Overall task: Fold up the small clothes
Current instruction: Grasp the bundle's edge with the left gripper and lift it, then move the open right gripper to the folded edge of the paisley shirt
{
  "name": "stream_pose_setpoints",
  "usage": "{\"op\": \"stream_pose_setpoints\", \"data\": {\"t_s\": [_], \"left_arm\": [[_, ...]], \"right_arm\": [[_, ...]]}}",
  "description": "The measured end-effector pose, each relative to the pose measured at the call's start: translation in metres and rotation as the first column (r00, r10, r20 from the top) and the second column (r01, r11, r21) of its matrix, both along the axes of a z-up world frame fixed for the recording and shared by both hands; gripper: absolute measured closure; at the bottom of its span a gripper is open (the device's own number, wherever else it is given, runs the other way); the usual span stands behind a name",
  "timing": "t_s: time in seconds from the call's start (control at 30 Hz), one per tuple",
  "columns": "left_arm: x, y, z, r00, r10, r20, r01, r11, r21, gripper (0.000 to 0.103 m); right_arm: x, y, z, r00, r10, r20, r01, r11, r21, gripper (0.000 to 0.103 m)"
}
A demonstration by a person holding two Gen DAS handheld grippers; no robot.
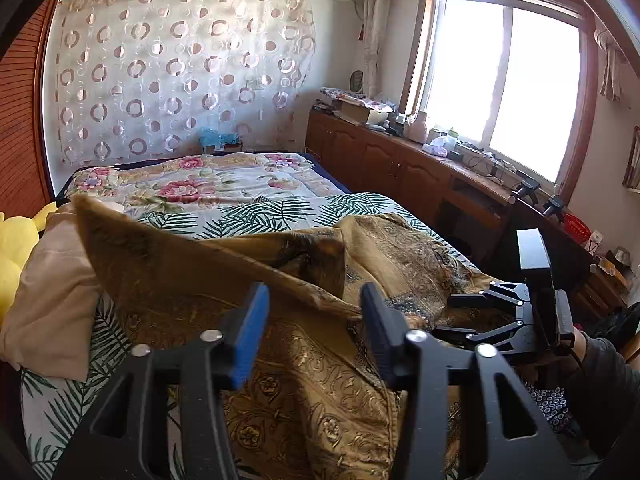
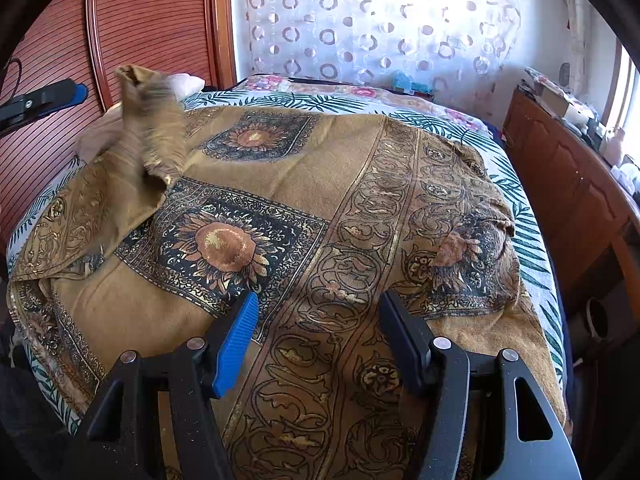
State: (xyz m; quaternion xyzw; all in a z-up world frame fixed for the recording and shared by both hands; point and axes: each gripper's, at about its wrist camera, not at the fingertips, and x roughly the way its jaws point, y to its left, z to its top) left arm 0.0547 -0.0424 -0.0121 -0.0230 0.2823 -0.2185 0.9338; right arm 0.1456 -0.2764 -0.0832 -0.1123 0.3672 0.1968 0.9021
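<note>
Black tongs with blue pads are filling the foreground of both views. Left tongs (image 1: 314, 332) are standing apart over the ochre patterned cloth (image 2: 320, 220), gripping nothing. Right tongs (image 2: 316, 340) are also gaping, hovering just above the cloth's scrolled border, pads clear of it. Spread across the bed (image 1: 224, 196), the cloth is covering the leaf-print sheet (image 1: 260, 216), one corner (image 2: 150, 120) blurring in mid-air near the wooden headboard (image 2: 152, 20). Beside it, a beige pillow (image 1: 52, 300) is lying at the bed's edge.
</note>
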Motion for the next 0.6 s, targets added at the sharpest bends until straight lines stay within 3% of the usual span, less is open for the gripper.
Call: {"op": "stream_pose_setpoints", "data": {"t_s": [0.1,0.37,0.6], "left_arm": [[-0.006,0.005,0.001,1.000,0.009,0.014,-0.008,1.000,-0.015,0.022],[-0.009,0.026,-0.008,0.995,0.104,0.004,-0.104,0.994,0.017,0.022],[-0.012,0.042,-0.014,0.987,0.159,0.004,-0.159,0.987,0.028,0.022]], "right_arm": [[0.000,0.000,0.000,1.000,-0.001,0.000,0.001,1.000,0.001,0.038],[0.000,-0.003,0.007,1.000,0.006,0.006,-0.006,1.000,0.008,0.038],[0.003,0.019,0.049,0.995,0.080,0.064,-0.083,0.995,0.051,0.038]]}}
